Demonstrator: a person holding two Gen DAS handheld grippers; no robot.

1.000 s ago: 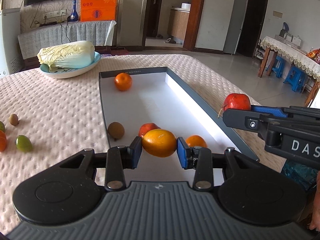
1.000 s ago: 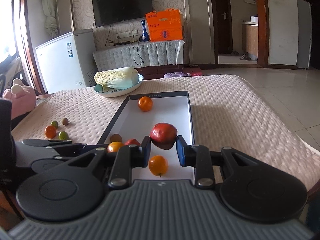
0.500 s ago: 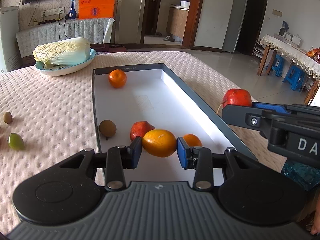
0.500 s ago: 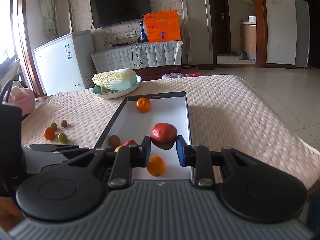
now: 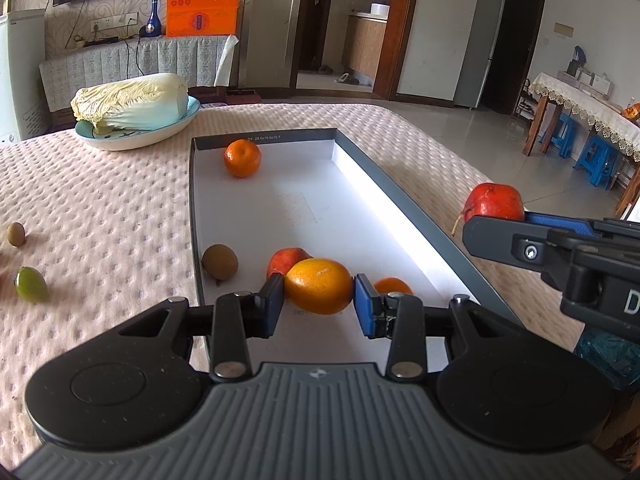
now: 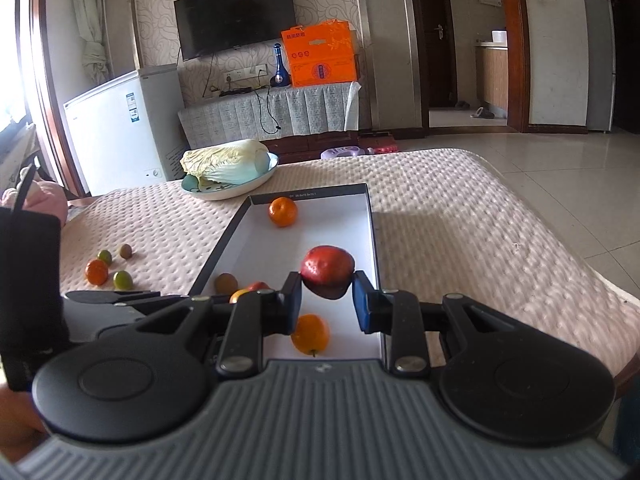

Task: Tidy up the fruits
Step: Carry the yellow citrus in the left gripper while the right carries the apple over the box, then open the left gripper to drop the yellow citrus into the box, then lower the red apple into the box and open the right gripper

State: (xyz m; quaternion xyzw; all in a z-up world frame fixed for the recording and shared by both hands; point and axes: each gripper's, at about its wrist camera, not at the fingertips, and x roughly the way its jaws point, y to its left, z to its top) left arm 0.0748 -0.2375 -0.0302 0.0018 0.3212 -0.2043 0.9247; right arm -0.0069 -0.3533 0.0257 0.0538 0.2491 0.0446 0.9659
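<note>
Left gripper [image 5: 319,303] clamped on orange [image 5: 319,286], long axis crosswise between pads, above tray [image 5: 360,160] near end. Right gripper [image 6: 327,302] clamped on red fruit [image 6: 327,270], lying sideways over tray.

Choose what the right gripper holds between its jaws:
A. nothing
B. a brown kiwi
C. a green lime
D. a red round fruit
D: in the right wrist view the blue pads of the right gripper press on both sides of a red round fruit, above the white tray.
</note>
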